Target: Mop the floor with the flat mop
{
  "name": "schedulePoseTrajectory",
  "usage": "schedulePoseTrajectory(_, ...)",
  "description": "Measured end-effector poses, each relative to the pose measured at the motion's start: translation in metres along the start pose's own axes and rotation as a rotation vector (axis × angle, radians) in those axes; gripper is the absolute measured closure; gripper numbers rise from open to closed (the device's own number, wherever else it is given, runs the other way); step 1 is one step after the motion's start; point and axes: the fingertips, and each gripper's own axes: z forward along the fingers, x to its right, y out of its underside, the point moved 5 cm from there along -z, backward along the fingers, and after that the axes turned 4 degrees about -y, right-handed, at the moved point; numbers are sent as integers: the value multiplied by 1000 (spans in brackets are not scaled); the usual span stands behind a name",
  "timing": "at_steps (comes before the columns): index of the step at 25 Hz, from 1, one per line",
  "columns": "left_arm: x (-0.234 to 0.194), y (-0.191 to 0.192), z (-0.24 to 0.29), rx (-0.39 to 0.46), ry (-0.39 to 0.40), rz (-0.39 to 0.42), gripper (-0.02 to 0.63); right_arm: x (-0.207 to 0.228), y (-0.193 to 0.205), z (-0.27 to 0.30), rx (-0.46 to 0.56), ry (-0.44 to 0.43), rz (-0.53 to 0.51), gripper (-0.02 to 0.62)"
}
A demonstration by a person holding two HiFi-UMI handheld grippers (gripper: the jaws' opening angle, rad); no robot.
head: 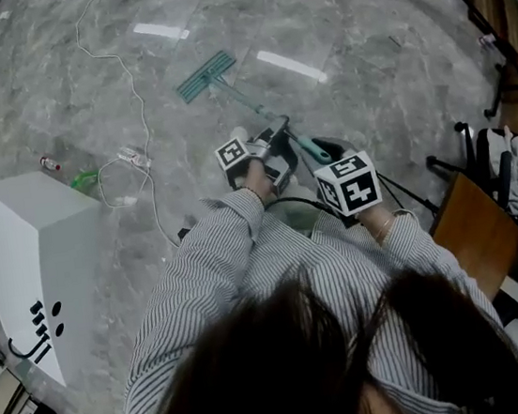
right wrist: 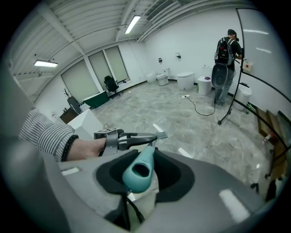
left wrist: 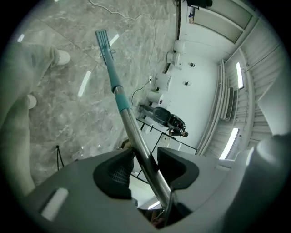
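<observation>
Left claw point(left wrist: 145, 160) clamped on flat mop's steel pole point(left wrist: 132, 123); right claw point(right wrist: 145, 169) clamped on its teal handle end point(right wrist: 136, 173). Mop head point(head: 206, 75) lies flat on floor point(head: 367, 92), well apart from white cabinet point(head: 47, 248). Judgement: keep head flat, stroke straight, avoid white cable point(head: 141, 122) lying between cabinet and head.

A white cabinet point(head: 39, 259) stands at the left of the head view. A thin white cable point(head: 137, 104) snakes past it from the upper left, and a small red-ended bottle point(head: 49, 164) lies just above it. A brown wooden panel point(head: 476, 234) sits at the right edge. In the right gripper view, a person point(right wrist: 227, 63) with a black backpack point(right wrist: 223, 51) stands upper right, near white toilets point(right wrist: 185, 81).
</observation>
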Motion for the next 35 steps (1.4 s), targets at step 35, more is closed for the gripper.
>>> schedulePoseTrajectory(35, -31, 122, -24, -356, -35, -27, 419, -18, 70, -108, -41, 37, 0, 483)
